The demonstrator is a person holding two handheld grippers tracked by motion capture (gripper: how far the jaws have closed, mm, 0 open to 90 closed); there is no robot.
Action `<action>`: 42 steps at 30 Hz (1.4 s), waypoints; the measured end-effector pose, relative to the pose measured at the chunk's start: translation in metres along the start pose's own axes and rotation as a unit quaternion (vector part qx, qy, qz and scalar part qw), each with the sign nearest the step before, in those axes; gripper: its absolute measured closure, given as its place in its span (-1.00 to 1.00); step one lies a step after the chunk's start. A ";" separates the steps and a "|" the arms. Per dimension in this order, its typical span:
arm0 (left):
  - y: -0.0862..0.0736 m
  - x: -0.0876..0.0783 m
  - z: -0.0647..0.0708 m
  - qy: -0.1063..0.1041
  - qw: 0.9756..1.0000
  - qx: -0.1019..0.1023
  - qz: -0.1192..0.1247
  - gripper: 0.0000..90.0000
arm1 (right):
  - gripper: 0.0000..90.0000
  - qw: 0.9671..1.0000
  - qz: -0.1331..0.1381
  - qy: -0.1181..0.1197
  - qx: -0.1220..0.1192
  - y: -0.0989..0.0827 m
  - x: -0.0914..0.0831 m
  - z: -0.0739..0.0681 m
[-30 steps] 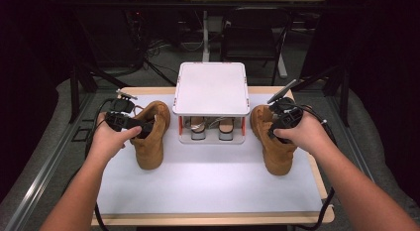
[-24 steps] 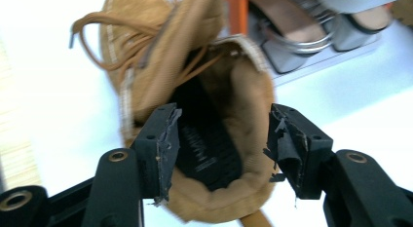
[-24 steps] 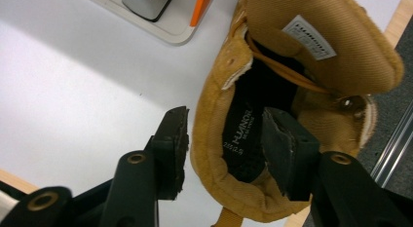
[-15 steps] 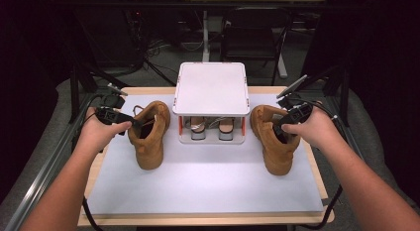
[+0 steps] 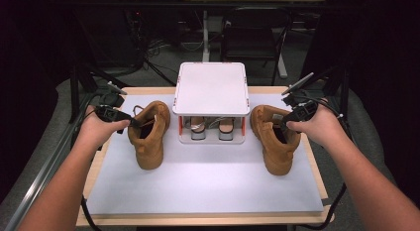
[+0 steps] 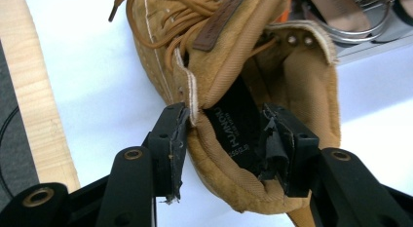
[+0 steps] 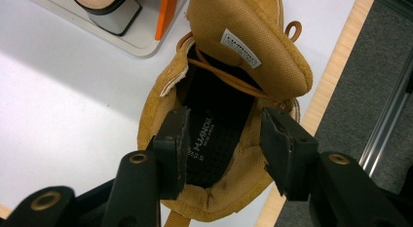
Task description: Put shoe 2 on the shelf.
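High view: two tan boots stand on a white mat (image 5: 208, 186) that covers a wooden table (image 5: 317, 166), one to each side of a small white rack (image 5: 210, 89) whose lower shelf holds a pair of shoes (image 5: 212, 129). The left boot (image 5: 148, 137) stands just left of the rack, toe toward the person; the right boot (image 5: 275, 142) stands just right of it, likewise toe toward the person. The left gripper (image 5: 132, 123), held in the person's left hand (image 5: 96, 129), reaches the outer edge of the left boot's collar. The right gripper (image 5: 285, 126), held in the right hand (image 5: 319, 127), sits over the opening of the right boot. Left gripper view: the jaws straddle the collar of the left boot (image 6: 243, 90); one jaw lies outside against the collar's stitched edge, the other stands inside the opening beside the black insole label. The jaws have just been closing with the collar wall between them, but the pads are not seen pressing from both sides, so they stand apart. Right gripper view: both jaws hang over the opening of the right boot (image 7: 229, 115), one above the black insole, the other at the rear rim of the collar. These jaws have also just been closing, yet a clear gap remains between them and they clamp nothing. The boot's tongue is folded up, and a lace crosses the opening.
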State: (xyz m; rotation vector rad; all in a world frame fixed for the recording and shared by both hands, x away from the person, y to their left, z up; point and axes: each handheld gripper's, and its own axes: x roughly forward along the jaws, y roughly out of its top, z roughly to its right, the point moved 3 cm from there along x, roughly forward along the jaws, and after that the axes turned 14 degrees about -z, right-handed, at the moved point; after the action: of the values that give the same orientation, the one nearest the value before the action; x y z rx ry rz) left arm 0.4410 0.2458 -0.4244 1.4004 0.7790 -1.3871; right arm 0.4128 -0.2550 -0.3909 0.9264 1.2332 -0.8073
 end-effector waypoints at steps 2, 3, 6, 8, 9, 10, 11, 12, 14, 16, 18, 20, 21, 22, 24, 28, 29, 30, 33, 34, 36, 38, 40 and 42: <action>0.000 0.001 -0.002 0.010 1.000 0.000 -0.009 0.18 | 0.21 1.000 0.003 -0.005 0.000 -0.001 0.000 0.001; 0.000 0.001 -0.003 0.014 1.000 -0.001 -0.010 0.18 | 0.21 1.000 0.001 -0.005 0.000 -0.001 0.000 0.002; -0.001 0.004 -0.007 0.019 1.000 -0.006 -0.018 0.16 | 0.21 1.000 -0.002 -0.006 0.000 -0.003 0.000 0.005; -0.001 0.008 -0.008 0.017 1.000 -0.010 -0.025 0.17 | 0.21 1.000 -0.004 -0.004 0.002 -0.003 0.001 0.006; 0.000 0.010 -0.009 0.014 1.000 -0.009 -0.025 0.18 | 0.21 1.000 -0.007 -0.005 0.002 -0.004 0.001 0.007; 0.000 0.012 -0.009 0.010 0.999 -0.009 -0.030 0.20 | 0.21 1.000 -0.013 -0.005 -0.001 -0.004 0.001 0.008; 0.000 0.014 -0.009 0.009 0.999 -0.007 -0.030 0.21 | 0.21 1.000 -0.008 -0.006 0.003 -0.004 0.003 0.008; 0.001 0.015 -0.009 0.009 0.999 -0.006 -0.030 0.24 | 0.21 1.000 -0.009 -0.006 0.004 -0.005 0.004 0.009; 0.002 0.018 -0.007 0.006 0.999 -0.001 -0.036 0.32 | 0.21 1.000 -0.014 -0.005 0.004 -0.005 0.006 0.010; 0.004 0.021 -0.006 0.010 0.999 0.001 -0.040 0.38 | 0.21 1.000 -0.018 -0.010 0.003 -0.006 0.008 0.011; 0.005 0.022 -0.006 0.012 0.999 0.000 -0.043 0.40 | 0.21 1.000 -0.022 -0.009 0.003 -0.006 0.010 0.012; 0.006 0.024 -0.006 0.014 0.999 -0.001 -0.046 0.41 | 0.21 1.000 -0.028 -0.007 0.004 -0.006 0.012 0.013; 0.007 0.025 -0.006 0.016 0.999 0.001 -0.046 0.41 | 0.21 1.000 -0.026 -0.006 0.006 -0.007 0.013 0.014; 0.007 0.027 -0.006 0.019 0.999 0.001 -0.047 0.40 | 0.21 1.000 -0.027 -0.004 0.008 -0.007 0.014 0.014; 0.008 0.030 -0.004 0.023 0.998 0.004 -0.054 0.38 | 0.21 1.000 -0.030 -0.004 0.009 -0.008 0.016 0.017; 0.010 0.038 -0.004 0.030 0.998 0.008 -0.063 0.35 | 0.21 0.999 -0.031 0.000 0.017 -0.009 0.019 0.021; 0.010 0.040 -0.003 0.030 0.997 0.008 -0.065 0.35 | 0.21 0.999 -0.034 -0.001 0.017 -0.010 0.019 0.022; 0.011 0.041 -0.003 0.032 0.997 0.010 -0.066 0.35 | 0.21 0.999 -0.034 -0.001 0.019 -0.010 0.020 0.023; 0.012 0.044 -0.002 0.039 0.997 0.011 -0.071 0.36 | 0.21 0.999 -0.035 0.002 0.021 -0.011 0.022 0.025; 0.012 0.045 -0.002 0.040 0.996 0.013 -0.074 0.36 | 0.21 0.999 -0.034 0.001 0.022 -0.011 0.023 0.026; 0.013 0.049 -0.002 0.042 0.996 0.012 -0.077 0.37 | 0.21 0.999 -0.037 0.003 0.021 -0.011 0.024 0.027; 0.013 0.053 -0.003 0.045 0.996 0.012 -0.082 0.39 | 0.21 0.999 -0.037 0.002 0.023 -0.012 0.025 0.027; 0.014 0.055 -0.002 0.047 0.995 0.010 -0.085 0.42 | 0.21 0.999 -0.037 0.001 0.024 -0.012 0.027 0.028; 0.014 0.057 -0.003 0.049 0.995 0.012 -0.088 0.44 | 0.21 0.999 -0.040 0.000 0.023 -0.012 0.027 0.029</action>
State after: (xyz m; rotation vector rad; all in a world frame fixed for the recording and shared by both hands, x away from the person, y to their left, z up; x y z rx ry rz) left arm 0.4631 0.2333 -0.4774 1.4550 0.9724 -1.4747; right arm 0.4181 -0.2864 -0.4171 0.9182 1.2620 -0.9021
